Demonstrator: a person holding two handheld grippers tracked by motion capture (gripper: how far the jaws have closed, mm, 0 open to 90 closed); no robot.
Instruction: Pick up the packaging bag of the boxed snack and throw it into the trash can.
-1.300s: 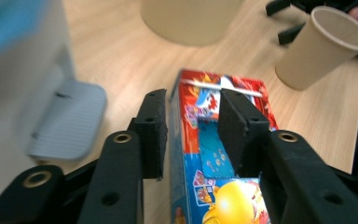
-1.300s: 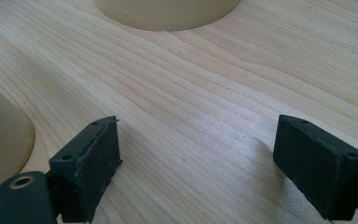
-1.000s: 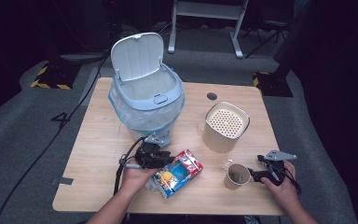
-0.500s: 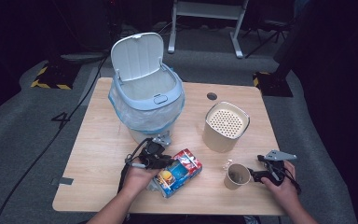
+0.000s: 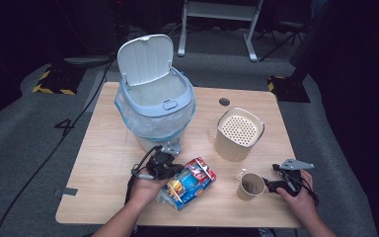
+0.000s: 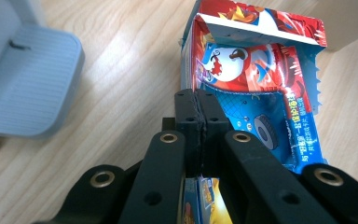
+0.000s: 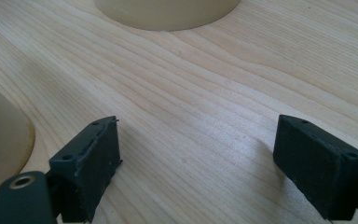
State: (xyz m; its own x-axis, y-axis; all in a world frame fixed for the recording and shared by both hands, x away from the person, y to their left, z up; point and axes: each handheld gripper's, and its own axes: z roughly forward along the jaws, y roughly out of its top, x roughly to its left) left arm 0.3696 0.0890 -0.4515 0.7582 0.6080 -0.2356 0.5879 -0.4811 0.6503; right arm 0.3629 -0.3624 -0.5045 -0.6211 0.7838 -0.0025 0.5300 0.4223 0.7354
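A red and blue snack packet [image 5: 190, 182] lies on the wooden table [image 5: 103, 163] near its front edge. My left gripper [image 5: 173, 171] is at the packet's left end. In the left gripper view its jaws have just closed, and my left gripper [image 6: 198, 100] now pinches the left edge of the snack packet [image 6: 256, 70]. My right gripper [image 5: 272, 185] rests low on the table just right of a paper cup [image 5: 250, 186]. In the right gripper view my right gripper [image 7: 196, 158] stands wide open over bare wood, with the paper cup [image 7: 0, 140] at its left.
A pale blue bin [image 5: 155, 106] with a plastic liner and raised lid stands at the back left; its grey foot pedal [image 6: 23, 88] is beside the packet. A beige canister [image 5: 238, 133] with a perforated top stands behind the cup. A cable trails off the table's left edge.
The left gripper's jaws have closed onto the packet's edge, and the hand has edged slightly toward it. The right hand and the cup have not moved.
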